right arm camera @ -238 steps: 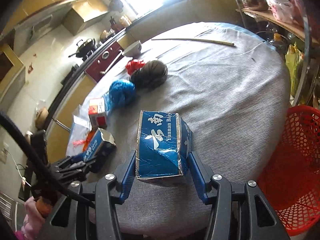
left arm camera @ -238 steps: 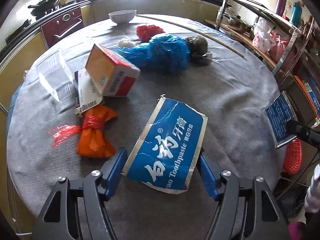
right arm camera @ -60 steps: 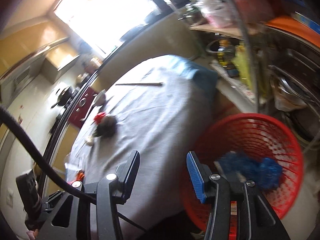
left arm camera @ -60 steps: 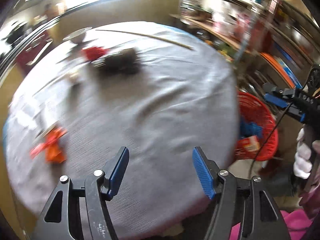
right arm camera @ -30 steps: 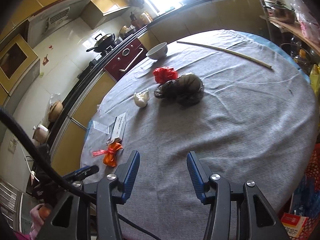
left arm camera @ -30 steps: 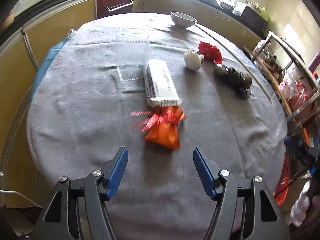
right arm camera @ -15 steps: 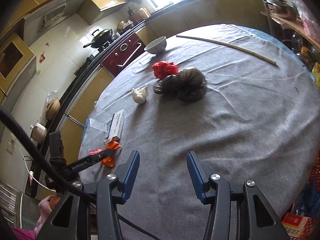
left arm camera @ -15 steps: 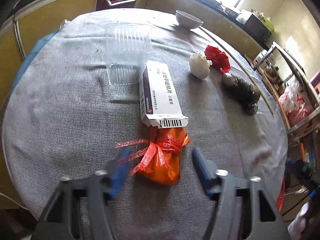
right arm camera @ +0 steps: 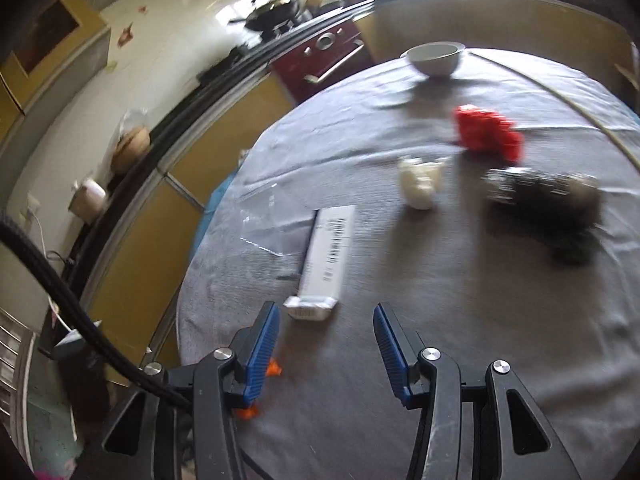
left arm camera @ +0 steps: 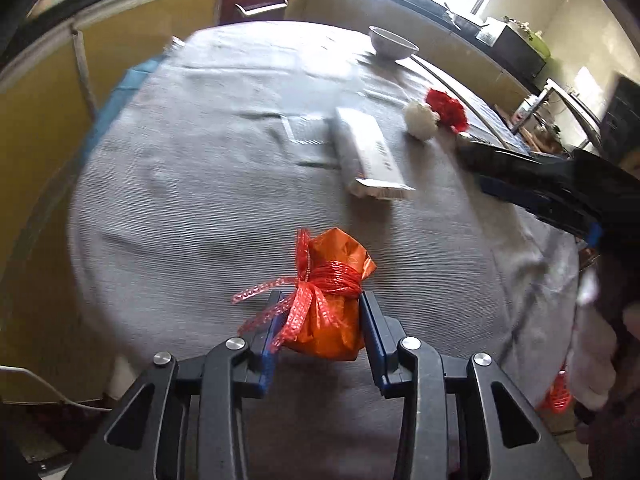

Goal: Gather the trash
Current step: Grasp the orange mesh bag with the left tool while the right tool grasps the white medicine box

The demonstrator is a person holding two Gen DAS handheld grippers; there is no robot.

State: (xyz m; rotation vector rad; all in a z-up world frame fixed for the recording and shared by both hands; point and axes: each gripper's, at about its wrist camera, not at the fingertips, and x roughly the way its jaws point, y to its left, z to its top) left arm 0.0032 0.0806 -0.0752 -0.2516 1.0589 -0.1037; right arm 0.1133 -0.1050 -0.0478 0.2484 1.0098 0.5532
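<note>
An orange bag (left arm camera: pixel 332 304) tied with red mesh ribbon lies on the grey-clothed round table (left arm camera: pixel 180 200). My left gripper (left arm camera: pixel 320 320) is closing tight on it, both blue pads pressing its sides. In the right wrist view only a scrap of the orange bag (right arm camera: pixel 274 368) shows behind the left finger. My right gripper (right arm camera: pixel 326 332) is open and empty, hovering just short of a long white carton (right arm camera: pixel 328 252). The left wrist view shows that carton (left arm camera: pixel 368 156) and, reaching in from the right, the right gripper (left arm camera: pixel 476 168).
Farther back lie a white crumpled wad (right arm camera: pixel 420 184), a red wad (right arm camera: pixel 488 132), a black bag (right arm camera: pixel 548 200), a clear plastic tray (right arm camera: pixel 264 224), a white bowl (right arm camera: pixel 434 56) and a thin stick (right arm camera: pixel 580 108). A red basket (left arm camera: pixel 556 396) stands below the table's right edge.
My left gripper moved up to the orange bag and shut on it. My right gripper swung left across the table, from facing the black bag to the white carton.
</note>
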